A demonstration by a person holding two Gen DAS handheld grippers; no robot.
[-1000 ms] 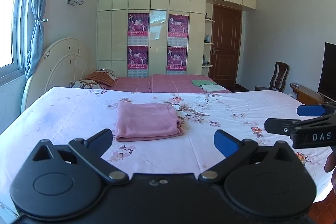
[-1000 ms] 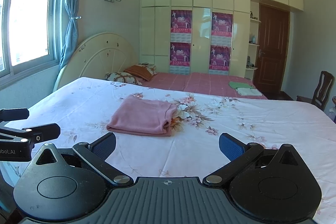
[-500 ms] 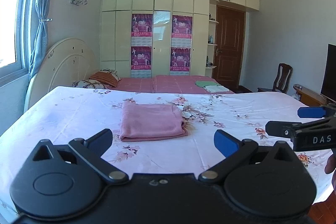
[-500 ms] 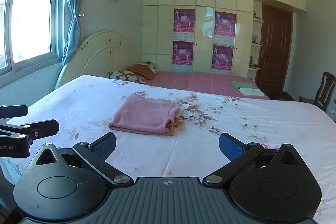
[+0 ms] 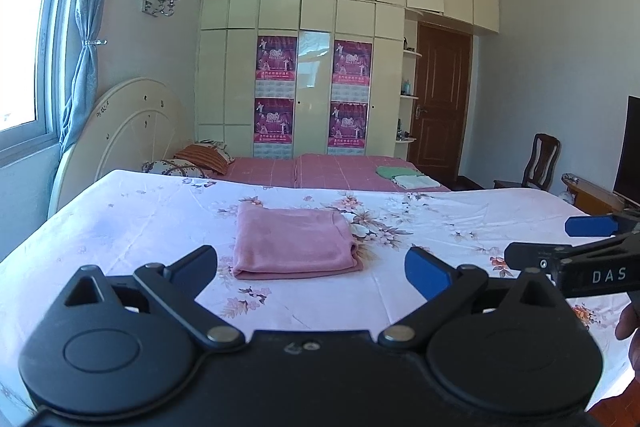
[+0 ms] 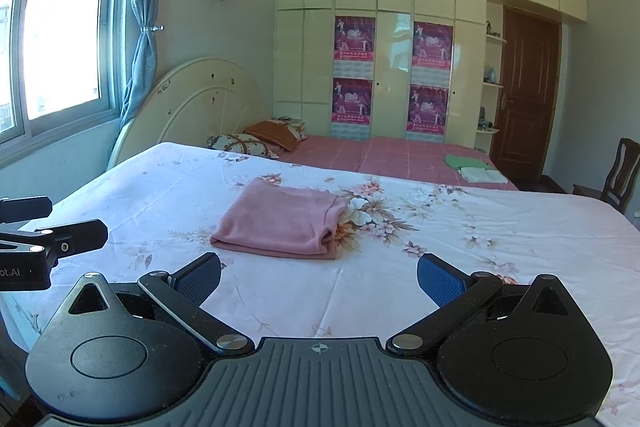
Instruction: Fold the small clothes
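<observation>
- Garment: pink cloth [image 5: 294,243] lies folded into a neat rectangle, flat on floral bedsheet [image 5: 140,219], mid-bed. Layered edges show at its right side in right wrist view [image 6: 280,221].
- Left gripper [image 5: 310,267]: jaws spread wide, nothing btwn them, held above near edge of bed, well apart from the cloth.
- Right gripper [image 6: 320,275]: also spread wide & empty, same standoff, near edge of bed.
- Each gripper shows in the other's view at frame edge, side by side, neither touching fabric.
- Progress: this piece looks done, no loose sleeves or corners sticking out that I can see.
- Far end: green item [image 5: 394,171] w/ a white one [image 5: 414,181] beside it on pink blanket [image 5: 328,171]; look folded too, too small to be sure.
- Left to do: prob. nothing on this piece; no unfolded clothes visible, so can't tell if more remain.
</observation>
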